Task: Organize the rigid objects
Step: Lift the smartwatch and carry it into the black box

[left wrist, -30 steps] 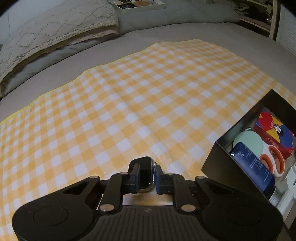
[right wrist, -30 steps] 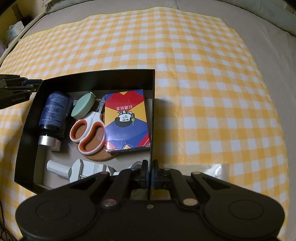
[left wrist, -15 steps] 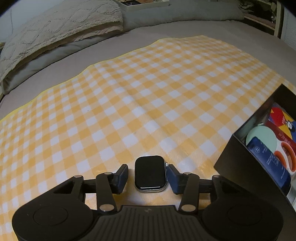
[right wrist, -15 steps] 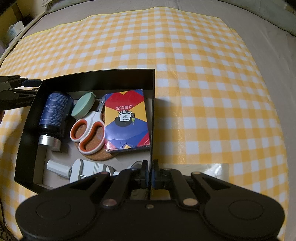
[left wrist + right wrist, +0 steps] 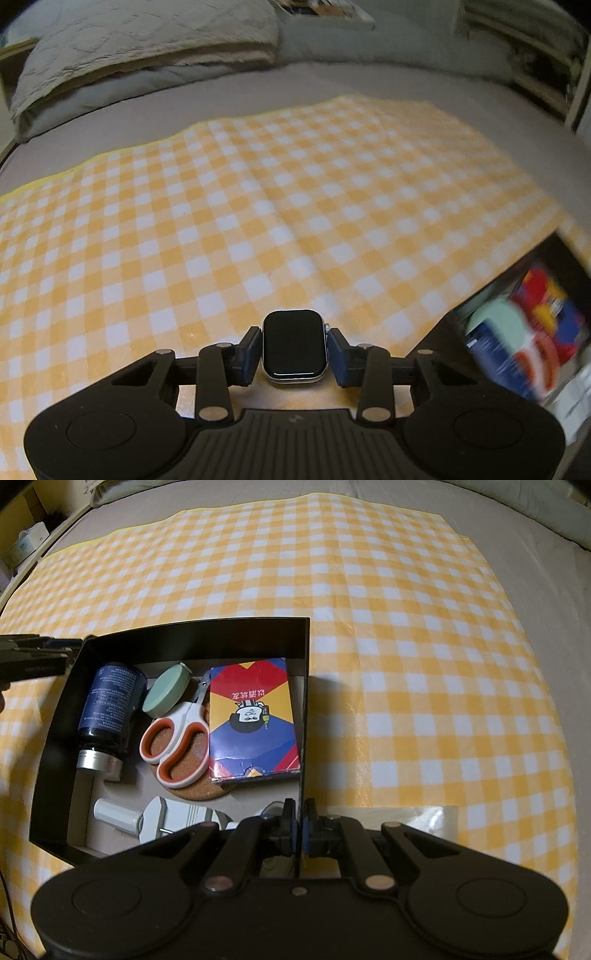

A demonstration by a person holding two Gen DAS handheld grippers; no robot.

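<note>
A smartwatch body [image 5: 293, 354] with a dark screen and silver case lies face up on the yellow checked cloth [image 5: 258, 221]. My left gripper [image 5: 294, 339] straddles it; its jaws are closing and the blue pads [image 5: 249, 350] press the watch's two sides. The black box [image 5: 199, 631] holds a blue bottle [image 5: 109, 701], a green round case [image 5: 166, 690], scissors [image 5: 177, 742] and a card pack [image 5: 253, 716]. My right gripper [image 5: 300, 825] is shut on the box's thin right wall. The box [image 5: 436, 343] lies right of the watch.
A cork coaster [image 5: 199, 790] and a white plug [image 5: 173, 818] lie in the box's near part. Pillows [image 5: 140, 44] and a grey bedsheet [image 5: 369, 81] lie beyond the cloth. A strip of clear tape [image 5: 424, 814] is stuck on the cloth right of the box.
The left gripper let go of the watch, which had stood on edge, and it dropped flat. The jaws have now closed in on its sides and the view has rolled. The right gripper is unchanged.
</note>
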